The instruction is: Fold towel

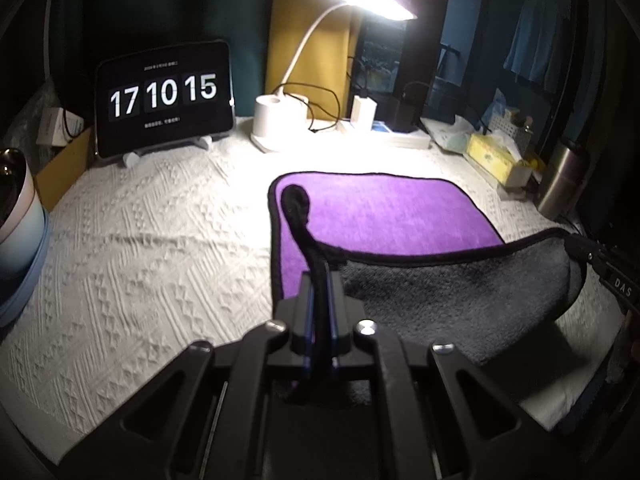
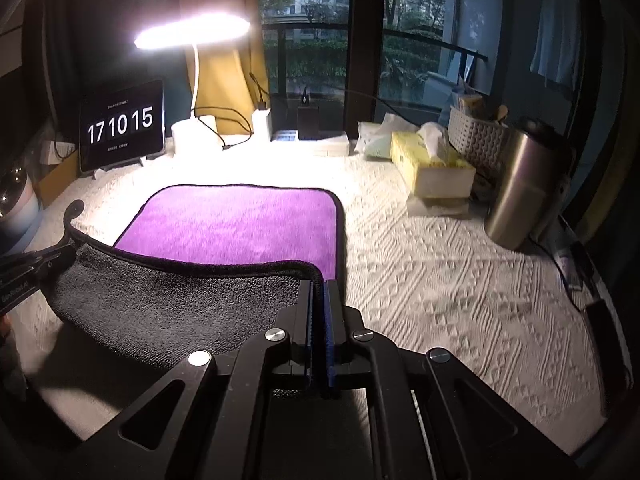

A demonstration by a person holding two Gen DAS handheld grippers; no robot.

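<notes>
A towel, purple on top (image 1: 384, 212) and grey underneath (image 1: 452, 296), with a black hem, lies on a white textured cloth. Its near edge is lifted and curled over, grey side showing. My left gripper (image 1: 320, 276) is shut on the near left corner; the black hem sticks up between its fingers. My right gripper (image 2: 319, 284) is shut on the near right corner. In the right wrist view the purple face (image 2: 240, 228) lies flat beyond the raised grey flap (image 2: 172, 304). Each gripper shows at the other view's edge: the right one (image 1: 600, 264), the left one (image 2: 36, 264).
A tablet clock (image 1: 164, 96) and a lit desk lamp (image 1: 280, 120) stand at the back. A yellow tissue box (image 2: 432, 164), a white basket (image 2: 476, 140) and a steel flask (image 2: 520, 184) stand right. A bowl (image 1: 20, 216) sits far left.
</notes>
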